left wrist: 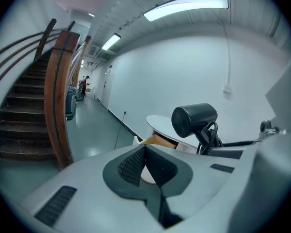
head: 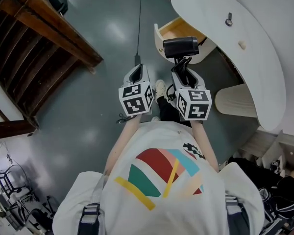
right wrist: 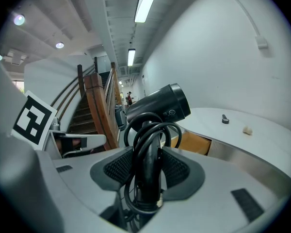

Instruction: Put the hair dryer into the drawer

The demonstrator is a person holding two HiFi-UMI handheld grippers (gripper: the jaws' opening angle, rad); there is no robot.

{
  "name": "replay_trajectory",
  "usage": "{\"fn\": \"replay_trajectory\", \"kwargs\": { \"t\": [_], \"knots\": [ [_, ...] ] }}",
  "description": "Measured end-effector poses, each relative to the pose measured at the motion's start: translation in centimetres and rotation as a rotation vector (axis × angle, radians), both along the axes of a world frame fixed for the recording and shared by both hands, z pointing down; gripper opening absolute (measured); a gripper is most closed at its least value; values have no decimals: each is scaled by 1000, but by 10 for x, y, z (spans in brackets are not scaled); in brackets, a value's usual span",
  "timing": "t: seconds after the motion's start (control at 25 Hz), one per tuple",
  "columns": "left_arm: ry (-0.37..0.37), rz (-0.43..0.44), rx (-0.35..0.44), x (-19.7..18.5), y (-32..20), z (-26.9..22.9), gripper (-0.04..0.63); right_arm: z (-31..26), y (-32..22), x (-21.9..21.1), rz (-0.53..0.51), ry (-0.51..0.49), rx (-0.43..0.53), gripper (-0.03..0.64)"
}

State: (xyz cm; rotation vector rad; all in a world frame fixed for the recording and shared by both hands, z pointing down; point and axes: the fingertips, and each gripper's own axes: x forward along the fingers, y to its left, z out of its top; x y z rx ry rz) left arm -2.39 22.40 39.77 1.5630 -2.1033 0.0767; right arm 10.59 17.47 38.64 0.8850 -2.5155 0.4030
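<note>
A black hair dryer [head: 180, 46] stands upright with its handle and coiled cord clamped in my right gripper [head: 183, 71]. In the right gripper view the handle fills the space between the pads of the right gripper [right wrist: 146, 166], and the hair dryer's barrel [right wrist: 160, 106] points right. An open drawer [head: 172, 29] with a wooden inside sits just beyond the dryer, under the white desk. My left gripper [head: 137, 71] is held beside the right one, shut with nothing in it; the left gripper's [left wrist: 145, 165] pads meet. The dryer [left wrist: 194, 119] and drawer [left wrist: 157, 141] show to its right.
The curved white desk top [head: 245, 38] runs along the right and carries a dark small part [head: 229, 19] and a pale one [head: 242, 45]. A ribbed cream cylinder [head: 235, 101] stands under it. A wooden staircase [head: 44, 28] is on the left, and a cable [head: 138, 18] hangs ahead.
</note>
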Motion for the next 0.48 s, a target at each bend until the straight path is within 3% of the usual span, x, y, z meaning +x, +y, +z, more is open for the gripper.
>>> {"fn": "replay_trajectory", "kwargs": {
  "t": [0.48],
  "knots": [
    [-43,15,10,-33,-80,-4,15,2,-87,-48,-17,-8,-15,195]
  ]
}}
